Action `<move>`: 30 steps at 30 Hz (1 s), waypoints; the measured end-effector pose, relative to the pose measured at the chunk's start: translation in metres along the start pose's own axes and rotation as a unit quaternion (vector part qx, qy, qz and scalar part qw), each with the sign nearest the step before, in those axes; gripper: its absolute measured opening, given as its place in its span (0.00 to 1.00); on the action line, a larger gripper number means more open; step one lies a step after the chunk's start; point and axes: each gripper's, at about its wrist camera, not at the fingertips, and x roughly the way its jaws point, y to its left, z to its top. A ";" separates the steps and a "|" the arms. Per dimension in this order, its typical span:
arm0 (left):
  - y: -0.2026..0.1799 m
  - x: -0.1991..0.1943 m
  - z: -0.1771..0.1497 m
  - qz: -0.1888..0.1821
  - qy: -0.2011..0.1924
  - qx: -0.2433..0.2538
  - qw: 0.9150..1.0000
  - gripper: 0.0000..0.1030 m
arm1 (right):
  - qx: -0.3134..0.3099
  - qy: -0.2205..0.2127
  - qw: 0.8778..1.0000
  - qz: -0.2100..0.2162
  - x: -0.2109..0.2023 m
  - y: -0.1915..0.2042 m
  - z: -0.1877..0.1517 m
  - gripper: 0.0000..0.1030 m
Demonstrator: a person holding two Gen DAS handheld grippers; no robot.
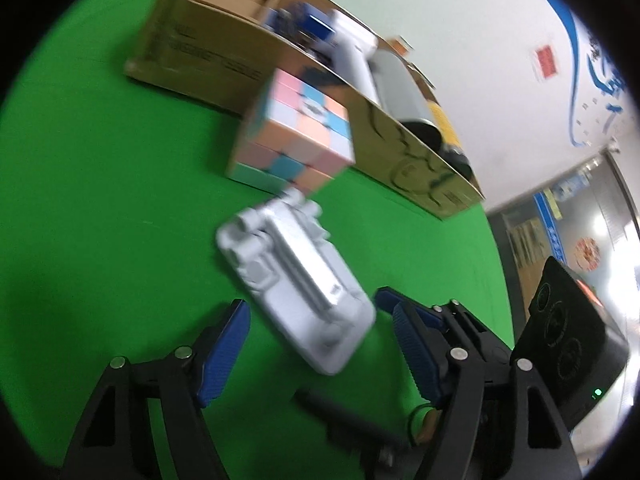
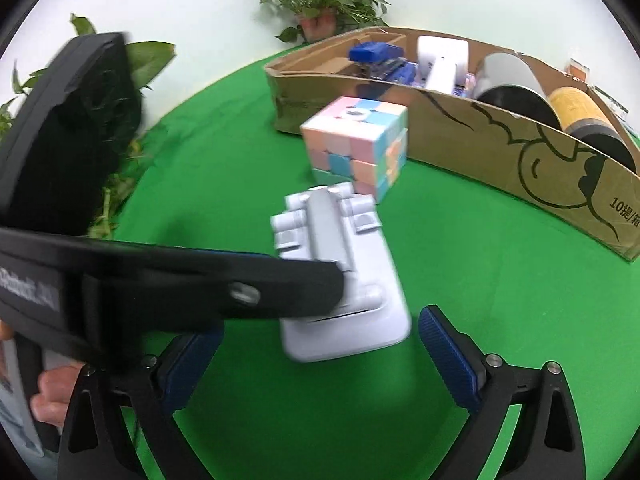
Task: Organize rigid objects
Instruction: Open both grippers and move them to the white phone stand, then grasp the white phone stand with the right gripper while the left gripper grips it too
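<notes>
Left claw (image 1: 316, 344) released, blue pads wide either side of the near end of a white folding stand (image 1: 294, 284), not pressing it. Right claw (image 2: 320, 356) likewise spread, nothing gripped, the same stand (image 2: 340, 276) lying flat on the green worktop (image 2: 460, 264) just ahead. Beyond the stand, touching or nearly touching its far end, a pastel puzzle cube (image 2: 356, 148). Farther out, a long cardboard box (image 2: 480, 148) holding a blue stapler (image 2: 376, 54), a white device and dark rolls.

Only from the right wrist: left claw's black arm crossing in front of the stand's middle, fingers (image 2: 52, 396) of a hand at the lower left edge, leafy plants (image 2: 324, 0) behind. Only from the left wrist: a black device (image 1: 568, 340) off to the right, a dark rod beneath the claw.

Both views motion-blurred; stand's hinge details and box contents hard to make out; box's right end cut off.
</notes>
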 end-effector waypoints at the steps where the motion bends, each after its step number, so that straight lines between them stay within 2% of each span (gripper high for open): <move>1: 0.003 -0.004 -0.001 0.007 -0.007 -0.009 1.000 0.70 | -0.004 -0.001 1.000 -0.005 0.006 0.000 0.004 0.90; 5: 0.010 -0.016 -0.005 0.032 -0.028 -0.023 0.999 0.71 | -0.029 -0.002 0.999 -0.026 0.014 -0.002 0.007 0.78; 8: 0.010 -0.020 -0.007 0.039 -0.029 -0.022 0.999 0.71 | -0.053 0.001 0.998 -0.046 0.017 0.010 0.009 0.64; 11: 0.008 -0.016 -0.011 0.031 -0.022 -0.026 0.999 0.71 | -0.055 0.002 0.997 -0.062 0.014 0.021 0.004 0.62; 14: 0.006 -0.012 -0.016 0.023 -0.019 -0.031 0.999 0.71 | -0.023 0.003 0.997 -0.067 0.006 0.024 -0.005 0.62; 19: -0.004 -0.005 -0.020 -0.007 0.001 -0.030 1.000 0.70 | 0.071 0.006 0.997 -0.028 -0.014 0.018 -0.022 0.62; 21: -0.009 -0.002 -0.022 -0.010 0.005 -0.025 1.000 0.56 | 0.106 0.006 0.994 -0.005 -0.020 0.013 -0.027 0.62; 22: -0.012 0.000 -0.022 -0.010 0.009 -0.022 1.000 0.36 | 0.121 0.006 0.993 0.005 -0.023 0.010 -0.029 0.62; 23: -0.014 0.002 -0.022 -0.003 0.006 -0.021 1.000 0.36 | 0.133 0.008 0.991 0.012 -0.025 0.007 -0.031 0.62; 27: -0.013 -0.005 -0.026 -0.017 -0.007 -0.027 0.999 0.29 | 0.163 0.017 0.986 0.038 -0.030 -0.002 -0.034 0.62; 28: -0.015 -0.008 -0.026 -0.020 -0.011 -0.021 1.000 0.26 | 0.163 0.019 0.986 0.041 -0.031 -0.002 -0.035 0.62; 29: -0.017 -0.011 -0.026 -0.026 -0.014 -0.015 0.999 0.16 | 0.162 0.019 0.986 0.040 -0.031 -0.002 -0.035 0.62; 30: -0.022 -0.013 -0.025 -0.021 -0.016 -0.004 1.000 0.12 | 0.160 0.019 0.986 0.038 -0.033 -0.001 -0.037 0.62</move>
